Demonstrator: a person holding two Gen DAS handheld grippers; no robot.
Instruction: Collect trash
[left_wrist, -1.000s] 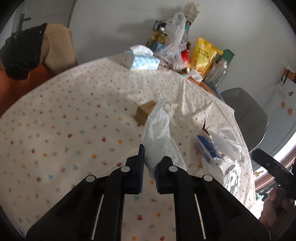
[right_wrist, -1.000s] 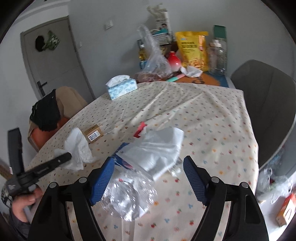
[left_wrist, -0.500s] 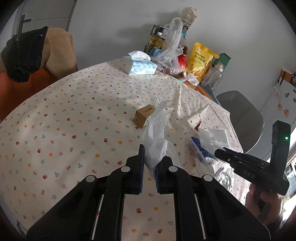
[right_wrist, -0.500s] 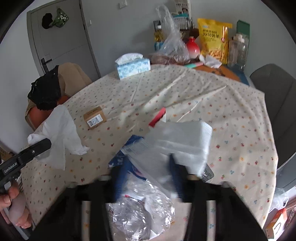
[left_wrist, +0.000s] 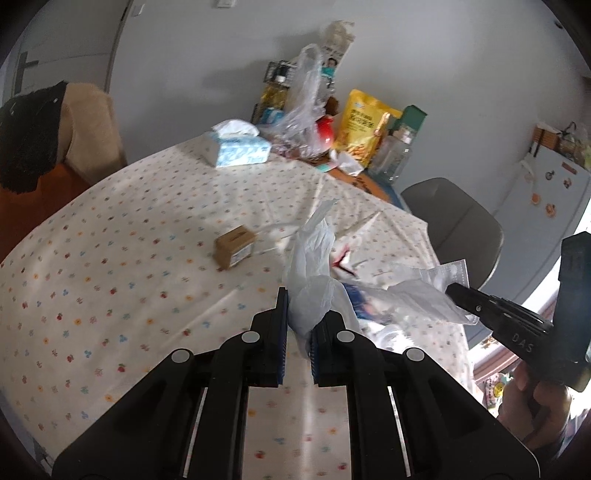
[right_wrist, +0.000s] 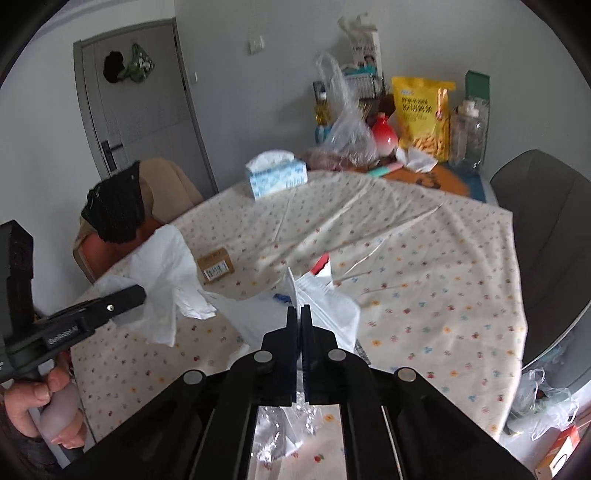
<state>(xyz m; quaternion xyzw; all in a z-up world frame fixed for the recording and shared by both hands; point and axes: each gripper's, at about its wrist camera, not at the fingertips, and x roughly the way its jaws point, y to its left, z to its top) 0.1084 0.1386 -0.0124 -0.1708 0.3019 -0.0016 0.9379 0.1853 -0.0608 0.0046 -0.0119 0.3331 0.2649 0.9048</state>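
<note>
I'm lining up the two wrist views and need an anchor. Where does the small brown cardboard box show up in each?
Left wrist: the small brown cardboard box lies on the tablecloth left of centre, beyond the left gripper.
Right wrist: the box lies left of centre, label up.
Shared landmark: the blue tissue box at the far edge.

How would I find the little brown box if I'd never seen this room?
Look at the round table with the flowery tablecloth. Near its middle, out on open cloth, sits the small cardboard box. It is the only brown thing there, with a white label on one side, unlike the blue tissue box farther back.
</note>
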